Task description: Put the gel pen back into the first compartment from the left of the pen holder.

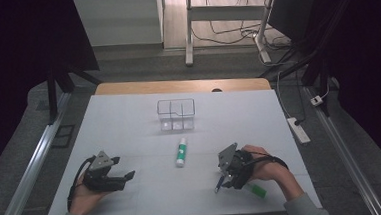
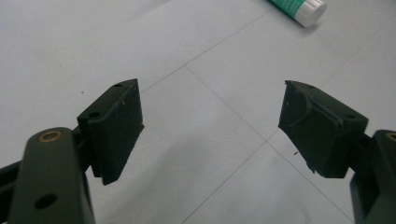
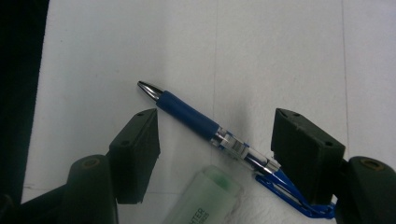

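At about 8 o'clock on the table [image 1: 129, 121], the left tool [image 1: 128, 176] rests with jaws apart, gripping nothing. At 5 o'clock, the right tool [image 1: 222, 182] straddles a blue pen [image 3: 196, 119] beside a green marker [image 3: 205, 198], jaws apart.

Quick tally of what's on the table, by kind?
Blue pen: 1
Green highlighter: 1
Green-and-white glue stick: 1
Clear compartment organizer: 1
Total: 4
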